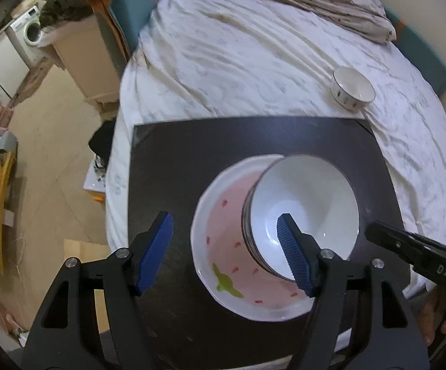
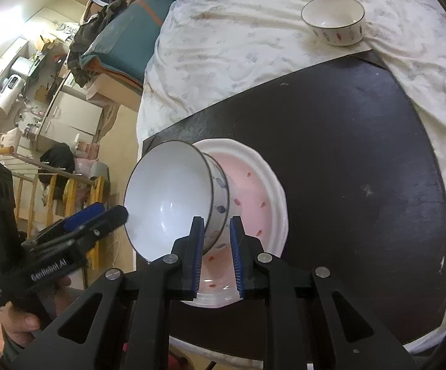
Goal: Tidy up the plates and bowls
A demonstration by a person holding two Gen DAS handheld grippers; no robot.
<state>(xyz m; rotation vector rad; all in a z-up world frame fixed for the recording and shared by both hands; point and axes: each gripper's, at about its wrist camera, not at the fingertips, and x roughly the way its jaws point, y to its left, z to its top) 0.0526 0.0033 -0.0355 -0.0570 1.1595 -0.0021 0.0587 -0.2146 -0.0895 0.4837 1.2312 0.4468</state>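
Fingers [image 2: 197, 231] astride bowl [image 2: 173, 197] rim

The white glazed ceramic bowl with a dark rim [image 1: 306, 203] and the pink strawberry-patterned ceramic plate [image 1: 223, 240] under it both look smooth and glossy, catching highlights. They sit on a dark, smooth, faintly sheened board [image 2: 346, 141], scuffed in places, laid over a wrinkled matt white cloth sheet [image 1: 238, 61]. The grippers' ribbed blue pads [image 1: 158, 246] look rubbery on matt black plastic arms with shiny metal bolts.
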